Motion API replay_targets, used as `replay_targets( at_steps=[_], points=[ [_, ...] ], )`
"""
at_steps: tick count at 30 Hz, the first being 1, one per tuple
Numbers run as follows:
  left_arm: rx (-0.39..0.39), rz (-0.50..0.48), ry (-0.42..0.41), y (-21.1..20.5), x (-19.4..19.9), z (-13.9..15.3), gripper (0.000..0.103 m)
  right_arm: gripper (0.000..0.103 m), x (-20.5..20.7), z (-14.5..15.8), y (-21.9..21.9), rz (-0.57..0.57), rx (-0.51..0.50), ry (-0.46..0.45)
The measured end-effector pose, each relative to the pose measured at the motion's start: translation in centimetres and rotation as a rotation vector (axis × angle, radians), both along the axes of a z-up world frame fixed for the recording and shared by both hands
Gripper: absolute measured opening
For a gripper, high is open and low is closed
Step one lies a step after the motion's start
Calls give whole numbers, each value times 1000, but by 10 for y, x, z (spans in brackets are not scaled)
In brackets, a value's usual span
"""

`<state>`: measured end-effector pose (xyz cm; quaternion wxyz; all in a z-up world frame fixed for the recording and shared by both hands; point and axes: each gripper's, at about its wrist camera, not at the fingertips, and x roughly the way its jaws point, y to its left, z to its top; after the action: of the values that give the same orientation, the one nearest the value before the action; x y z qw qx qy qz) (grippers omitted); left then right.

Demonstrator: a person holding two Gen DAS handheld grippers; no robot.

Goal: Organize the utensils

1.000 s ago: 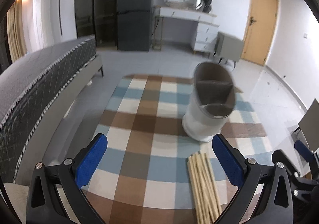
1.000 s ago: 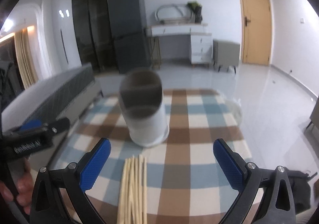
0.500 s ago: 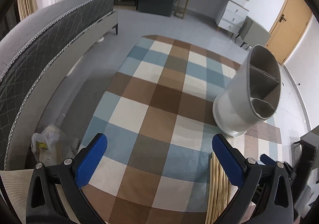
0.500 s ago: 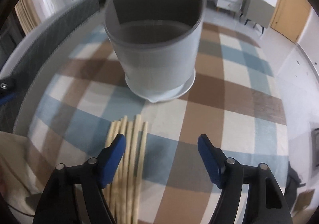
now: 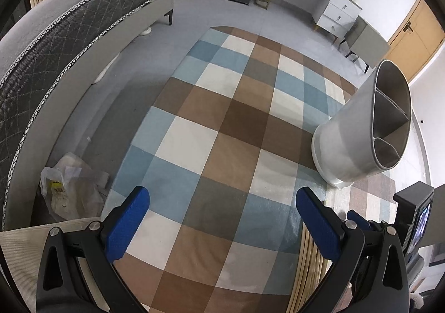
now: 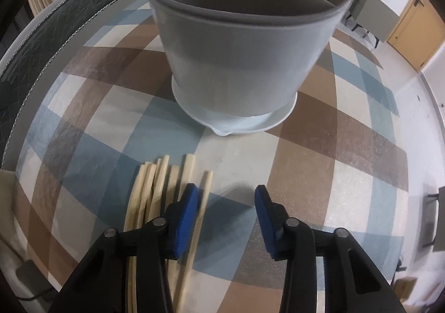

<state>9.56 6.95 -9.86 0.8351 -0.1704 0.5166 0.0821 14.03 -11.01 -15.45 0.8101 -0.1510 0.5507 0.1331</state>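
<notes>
Both tongs came lower and tilted down since earlier frame; holder (image 6: pixel 244 57) now fills right view. Right tongs (image 6: pixel 225 210) jaws just been closing, half narrowed, nothing between pads yet; left pad lies over outer chopsticks (image 6: pixel 155 190). Left tongs (image 5: pixel 222 224) wide open, empty, over rug (image 5: pixel 222 123). Step: you reach for chopsticks, lying just in front of holder. Next: shift toward bundle, straddle few sticks, close. No writing readable.

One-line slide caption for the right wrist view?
Right gripper, jaws just closing with nothing between them, above wooden chopsticks lying before a divided grey utensil holder on a checked rug.
</notes>
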Motion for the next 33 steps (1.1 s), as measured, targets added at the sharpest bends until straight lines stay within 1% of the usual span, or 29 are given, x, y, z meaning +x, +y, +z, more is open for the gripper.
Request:
replay_targets(
  at_steps=[2,3,5,6,9,14,16,17,21,23,25,27,31,33],
  points=[
    [3,-19,3,-3,1,-1,102,20,4,-1,3,7,24,15],
    [10,-26,3,-4,1,-1,102,18,6,-1,3,9,32,17],
    [20,-50,2,-8,1,-2,102,7,6,-1,4,7,47,15],
    [20,-57,4,-9,1,-3,102,5,7,-1,4,2,50,15],
    [5,-81,13,-11,1,-7,102,3,7,6,-8,-38,129,27],
    [-20,-147,47,-25,0,-21,102,3,-5,36,-37,-105,239,-43],
    [-49,-187,72,-35,-2,-28,102,3,-10,49,-54,-153,304,-68],
    [-52,-208,85,-41,-4,-32,102,3,-12,54,-60,-178,336,-75],
    [-22,-290,116,-65,-10,-45,102,3,-24,64,-90,-272,468,-100],
    [16,-324,123,-76,-14,-49,102,3,-22,67,-97,-302,515,-121],
    [56,-351,123,-86,-19,-52,102,3,-23,75,-103,-310,542,-146],
    [71,-363,124,-92,-23,-54,102,3,-27,82,-110,-312,567,-165],
    [130,-369,170,-98,-26,-63,102,3,-34,91,-121,-319,591,-191],
    [134,-360,191,-97,-27,-67,102,3,-36,95,-125,-322,605,-206]
  ],
)
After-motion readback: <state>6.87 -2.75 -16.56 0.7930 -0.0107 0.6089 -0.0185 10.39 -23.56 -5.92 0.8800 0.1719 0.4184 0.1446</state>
